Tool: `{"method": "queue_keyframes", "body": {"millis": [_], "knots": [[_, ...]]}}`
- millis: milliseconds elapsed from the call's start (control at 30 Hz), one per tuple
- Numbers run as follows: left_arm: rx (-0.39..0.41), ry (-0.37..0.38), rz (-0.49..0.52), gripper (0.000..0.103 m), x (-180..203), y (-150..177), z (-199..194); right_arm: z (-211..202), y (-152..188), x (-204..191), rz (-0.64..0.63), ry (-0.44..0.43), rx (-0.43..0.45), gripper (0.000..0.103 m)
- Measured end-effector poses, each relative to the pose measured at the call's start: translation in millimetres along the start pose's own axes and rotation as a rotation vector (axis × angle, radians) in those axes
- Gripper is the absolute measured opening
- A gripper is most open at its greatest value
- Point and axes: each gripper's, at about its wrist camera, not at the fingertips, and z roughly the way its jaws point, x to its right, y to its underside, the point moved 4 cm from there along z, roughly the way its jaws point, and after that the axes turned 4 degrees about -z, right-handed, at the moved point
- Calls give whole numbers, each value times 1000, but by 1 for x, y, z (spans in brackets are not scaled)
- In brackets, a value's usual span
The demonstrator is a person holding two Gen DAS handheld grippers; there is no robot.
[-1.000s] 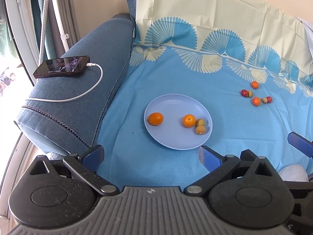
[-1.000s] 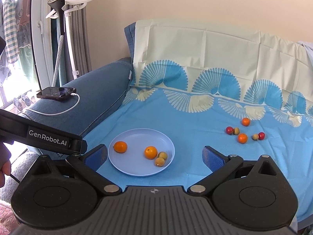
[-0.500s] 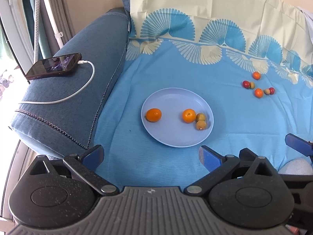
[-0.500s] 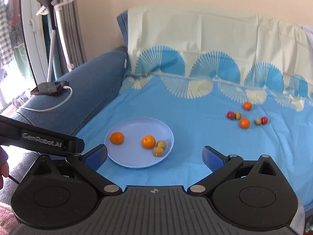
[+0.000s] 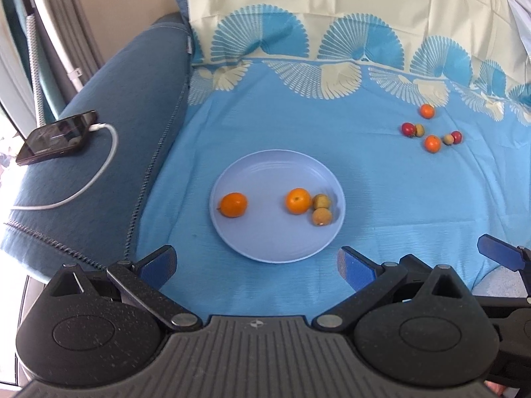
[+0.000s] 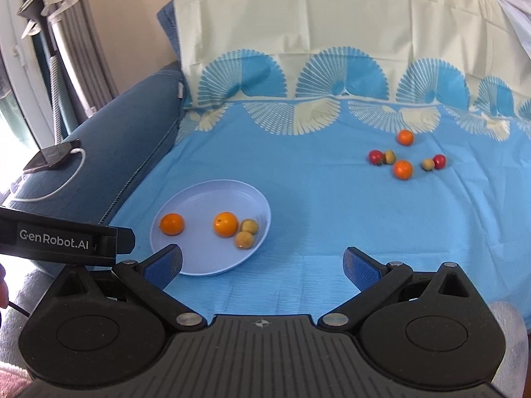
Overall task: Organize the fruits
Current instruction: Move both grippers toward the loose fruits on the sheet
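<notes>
A pale blue plate (image 5: pixel 265 242) (image 6: pixel 205 195) lies on the blue sheet. On it sit two oranges (image 5: pixel 233 204) (image 5: pixel 298 200) and two small yellow-brown fruits (image 5: pixel 321 215). Farther right on the sheet lies a loose cluster: two oranges (image 6: pixel 405 137) (image 6: pixel 403 169), two red fruits (image 6: pixel 375 157) (image 6: pixel 439 161) and two small yellowish ones (image 6: pixel 427 164). The cluster also shows in the left wrist view (image 5: pixel 432 143). My left gripper (image 5: pixel 257 267) is open and empty, just short of the plate. My right gripper (image 6: pixel 263 265) is open and empty, right of the plate's near edge.
A dark blue sofa armrest (image 5: pixel 109 139) stands at the left with a phone (image 5: pixel 54 136) on a white charging cable (image 5: pixel 99 169). A cream and blue patterned backrest cover (image 6: pixel 332 33) rises behind. A garment steamer pole (image 6: pixel 49 43) stands at far left.
Both grippers have moved a little forward and rightward toward the sheet; the plate and fruit cluster look nearer. No fruit has moved. Both grippers stay open.
</notes>
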Motion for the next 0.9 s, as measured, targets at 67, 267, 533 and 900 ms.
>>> {"method": "queue_keyframes", "body": {"millis": [67,267,533,900], "knots": [[-18,10,4,103,10,-5,6,3,-1,10,19,10,-1,102],[-51,12,14,103,43,-28,32,14,-7,55,89,52,-3,102],[-50,61,60,103,117,-80,81,43,-18,170,255,267,32,102],[-74,98,148,103,236,-150,214,144,-36,300,238,456,44,102]]}}
